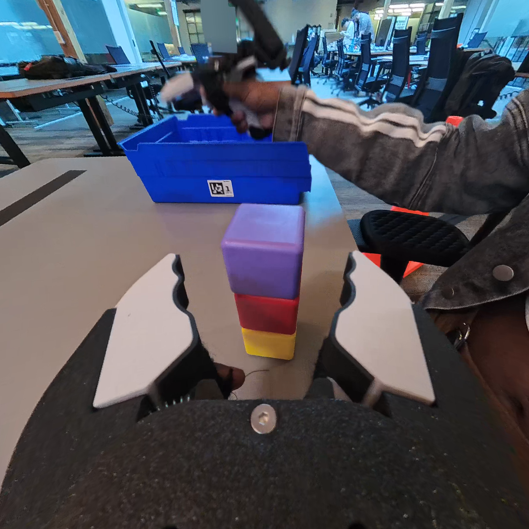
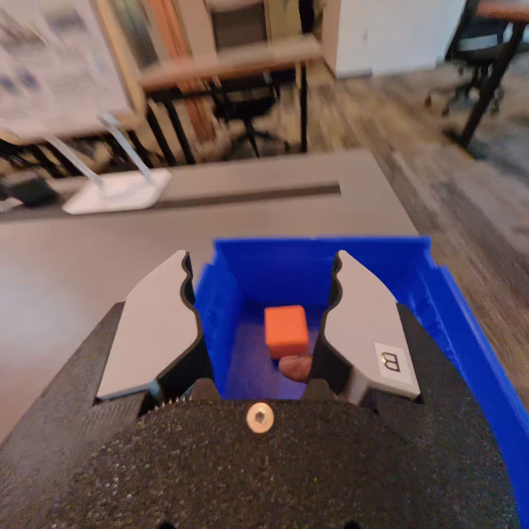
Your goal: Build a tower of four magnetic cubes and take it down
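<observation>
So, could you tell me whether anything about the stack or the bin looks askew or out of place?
Slightly. The purple cube sits a little off to the left on the red cube, overhanging it. The red sits squarely on the yellow cube. The orange cube lies in the blue bin. No damage shows.

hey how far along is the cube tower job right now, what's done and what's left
Hard to say whether it's going up or coming down. Three cubes stand stacked on the table: purple cube on red cube on yellow cube. The orange cube lies alone in the blue bin. Both claws are open and empty: left claw around the stack, right claw above the bin. Left: moving the remaining cubes.
</observation>
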